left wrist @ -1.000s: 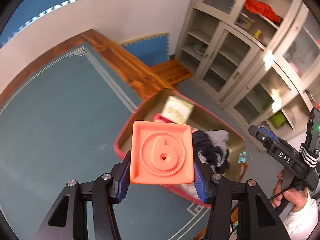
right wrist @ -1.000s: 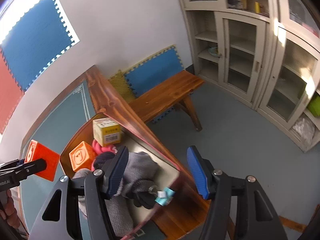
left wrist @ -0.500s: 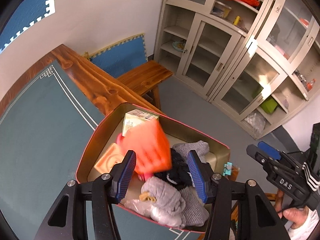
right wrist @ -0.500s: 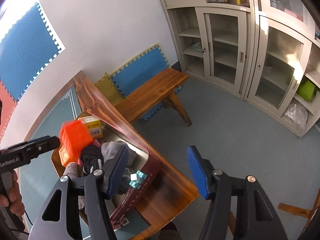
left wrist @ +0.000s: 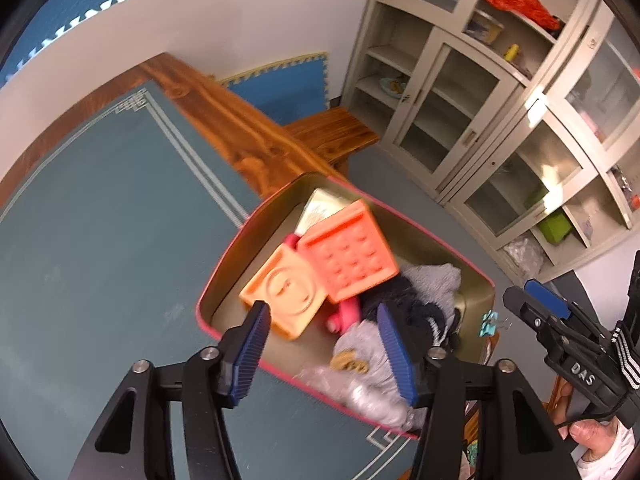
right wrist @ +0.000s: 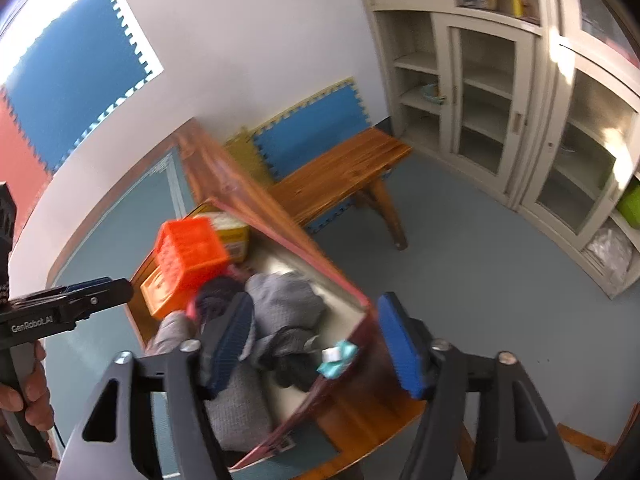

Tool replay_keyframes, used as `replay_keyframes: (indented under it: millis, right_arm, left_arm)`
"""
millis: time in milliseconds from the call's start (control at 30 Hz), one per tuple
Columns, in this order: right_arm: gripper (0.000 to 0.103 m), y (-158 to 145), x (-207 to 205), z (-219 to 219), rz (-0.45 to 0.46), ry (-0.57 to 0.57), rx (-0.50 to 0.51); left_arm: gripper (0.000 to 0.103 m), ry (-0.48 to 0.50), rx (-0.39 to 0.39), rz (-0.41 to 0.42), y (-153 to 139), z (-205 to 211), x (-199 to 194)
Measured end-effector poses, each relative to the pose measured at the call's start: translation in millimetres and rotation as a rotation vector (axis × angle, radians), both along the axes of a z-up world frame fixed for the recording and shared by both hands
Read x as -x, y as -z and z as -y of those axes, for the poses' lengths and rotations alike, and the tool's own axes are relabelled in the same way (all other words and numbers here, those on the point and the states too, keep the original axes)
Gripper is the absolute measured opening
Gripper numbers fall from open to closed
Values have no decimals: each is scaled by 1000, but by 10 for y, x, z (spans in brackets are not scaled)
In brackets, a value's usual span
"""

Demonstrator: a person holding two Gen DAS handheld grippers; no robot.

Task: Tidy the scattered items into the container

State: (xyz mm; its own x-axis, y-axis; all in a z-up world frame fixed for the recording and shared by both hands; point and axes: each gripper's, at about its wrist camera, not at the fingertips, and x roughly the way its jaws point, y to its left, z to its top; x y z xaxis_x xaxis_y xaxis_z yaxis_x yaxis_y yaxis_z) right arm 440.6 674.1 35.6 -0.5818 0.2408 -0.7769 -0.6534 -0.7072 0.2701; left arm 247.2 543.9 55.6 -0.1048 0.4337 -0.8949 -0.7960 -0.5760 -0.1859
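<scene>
A red-rimmed tin (left wrist: 224,268) stands at the table's corner. An orange block (left wrist: 347,251) with a dimpled face lies tilted inside it, on a second orange block (left wrist: 282,294) and a pink toy (left wrist: 346,318). Grey and dark socks (left wrist: 416,312) and a yellow-white carton (left wrist: 320,208) fill the rest. My left gripper (left wrist: 324,344) is open and empty above the tin's near rim. My right gripper (right wrist: 316,344) is open and empty over the tin's right corner (right wrist: 360,300), above the socks (right wrist: 280,304). The orange block (right wrist: 188,254) shows there too.
A teal binder clip (right wrist: 338,356) sits on the tin's rim near the right gripper. The tin rests on a blue mat (left wrist: 100,220) over a wooden table whose edge (left wrist: 240,140) drops to the floor. A wooden bench (right wrist: 340,176) and cabinets (right wrist: 500,100) stand beyond.
The left gripper opened and let go of the orange block, which dropped into the tin and landed tilted on the other block. The right gripper stayed open nearby.
</scene>
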Motion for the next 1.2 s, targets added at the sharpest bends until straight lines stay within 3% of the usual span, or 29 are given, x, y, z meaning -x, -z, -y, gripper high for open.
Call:
replay_keyframes:
  millis: [200,500,933,1200]
  right_arm:
    - [81,4,113,302,57,-113,34]
    - [83,36,92,687,123,-192,38]
    - [83,-62,-18,838,144,-155,16]
    - [83,-131,-74,898,154,-139,-7]
  left_arm:
    - [80,-22,29,-17,-27,130,-48]
    - [82,-41,60,-34,-62,258,-134]
    - [82,-34,72,-170,-247,392,-280]
    - [85,-7,75,-180,-265,389,-363]
